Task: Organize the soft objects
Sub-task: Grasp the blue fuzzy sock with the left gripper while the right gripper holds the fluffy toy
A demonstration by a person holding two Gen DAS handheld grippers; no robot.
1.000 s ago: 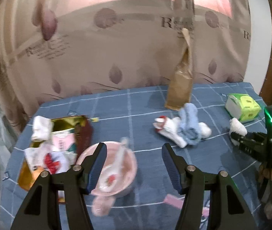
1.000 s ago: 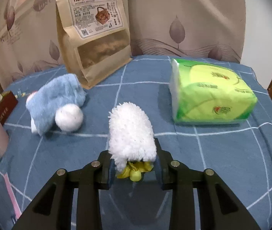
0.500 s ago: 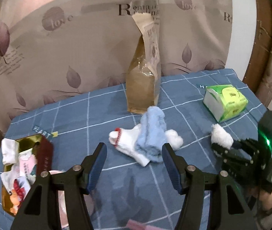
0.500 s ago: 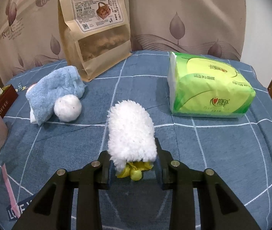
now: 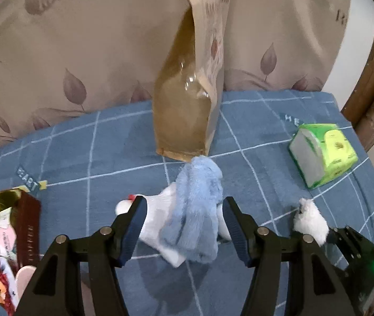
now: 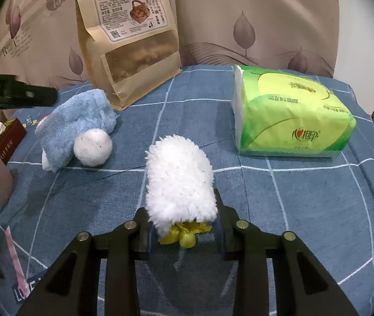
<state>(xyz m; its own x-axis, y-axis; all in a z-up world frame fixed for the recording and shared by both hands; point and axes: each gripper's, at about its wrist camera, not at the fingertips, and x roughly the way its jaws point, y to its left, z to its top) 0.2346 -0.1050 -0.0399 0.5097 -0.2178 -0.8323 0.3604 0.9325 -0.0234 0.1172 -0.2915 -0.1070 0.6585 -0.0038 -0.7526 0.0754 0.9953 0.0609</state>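
**Two grippers over soft things on the blue checked cloth**

The left gripper (image 5: 184, 226) hangs wide open over a fluffy blue towel (image 5: 197, 210); its fingers straddle the bundle without pressing it. The towel drapes over a white sock (image 5: 158, 218) with a red spot at the toe, just in front of an upright brown snack bag (image 5: 187, 100).

The right gripper (image 6: 181, 226) is closed narrowly on a white fuzzy toy (image 6: 179, 181), gripped at its near end where a yellow knot (image 6: 184, 234) sticks out. The toy lies on the cloth (image 6: 305, 197), pointing away from the fingers. A green tissue pack (image 6: 292, 115) sits beyond it to the right, a white ball (image 6: 93, 147) to the left.
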